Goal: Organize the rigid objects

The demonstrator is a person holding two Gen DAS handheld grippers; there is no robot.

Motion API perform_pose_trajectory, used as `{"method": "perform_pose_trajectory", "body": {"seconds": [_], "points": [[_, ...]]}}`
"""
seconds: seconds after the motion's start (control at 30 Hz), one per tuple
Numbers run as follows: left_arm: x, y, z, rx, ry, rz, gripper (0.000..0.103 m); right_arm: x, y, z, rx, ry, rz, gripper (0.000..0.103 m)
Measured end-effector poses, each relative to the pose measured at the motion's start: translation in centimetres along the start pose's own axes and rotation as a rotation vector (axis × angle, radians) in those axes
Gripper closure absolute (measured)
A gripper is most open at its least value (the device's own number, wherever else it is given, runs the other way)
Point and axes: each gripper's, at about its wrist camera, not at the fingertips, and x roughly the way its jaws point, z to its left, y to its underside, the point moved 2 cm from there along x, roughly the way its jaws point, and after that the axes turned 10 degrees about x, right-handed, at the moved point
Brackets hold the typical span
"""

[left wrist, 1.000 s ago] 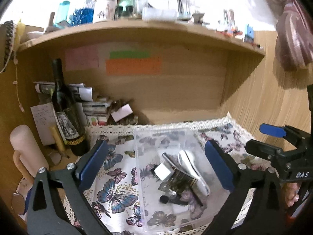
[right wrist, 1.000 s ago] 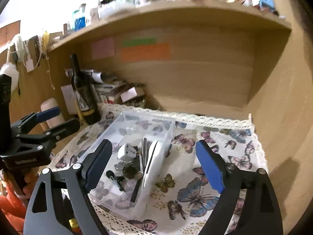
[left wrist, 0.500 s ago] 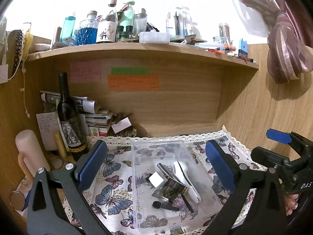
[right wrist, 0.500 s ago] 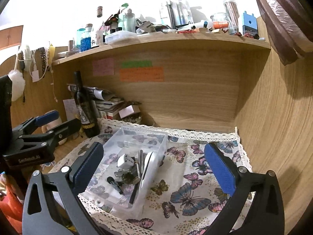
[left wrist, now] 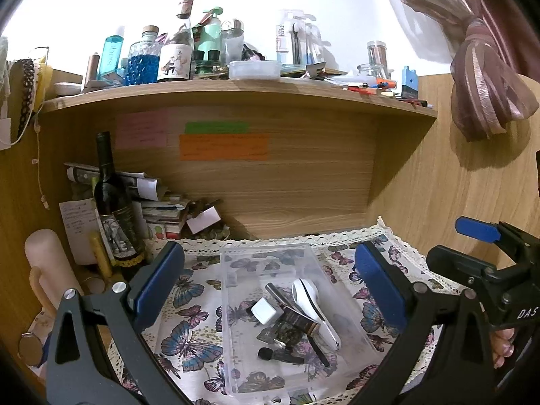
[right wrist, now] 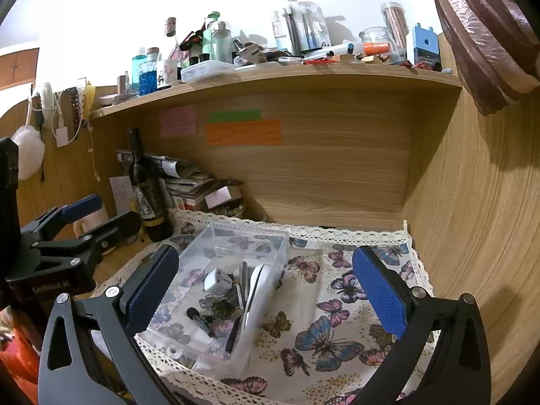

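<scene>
A clear plastic box point(left wrist: 233, 307) point(right wrist: 270, 253) sits on the butterfly cloth point(left wrist: 189, 341) point(right wrist: 324, 337). Inside lie a white shoehorn-like piece point(left wrist: 314, 307) point(right wrist: 256, 287), a white cube adapter point(left wrist: 265, 310) point(right wrist: 216, 278), a small black marker point(left wrist: 276, 354) point(right wrist: 199, 317), keys and dark sticks. My left gripper point(left wrist: 270, 287) is open and empty, held back above the box. My right gripper point(right wrist: 266, 287) is open and empty, above the box's right side. Each gripper shows in the other's view: the right point(left wrist: 489, 270), the left point(right wrist: 67, 236).
A dark wine bottle point(left wrist: 114, 209) point(right wrist: 148, 195) stands at the back left beside stacked papers point(left wrist: 158, 202). A pink cylinder point(left wrist: 47, 263) stands at far left. The shelf above point(left wrist: 236, 91) carries many bottles. Wooden walls close the back and right.
Both grippers have pulled back and tilted up from the box. The view now takes in the upper shelf. The box and its contents have not moved.
</scene>
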Motion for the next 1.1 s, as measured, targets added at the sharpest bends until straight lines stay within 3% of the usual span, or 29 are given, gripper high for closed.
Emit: {"method": "perform_pose_trajectory", "body": {"seconds": [1.1], "points": [[-0.26, -0.38, -0.44, 0.0, 0.012, -0.012, 0.0, -0.19, 0.13, -0.12, 0.013, 0.021, -0.014, 0.0]]}}
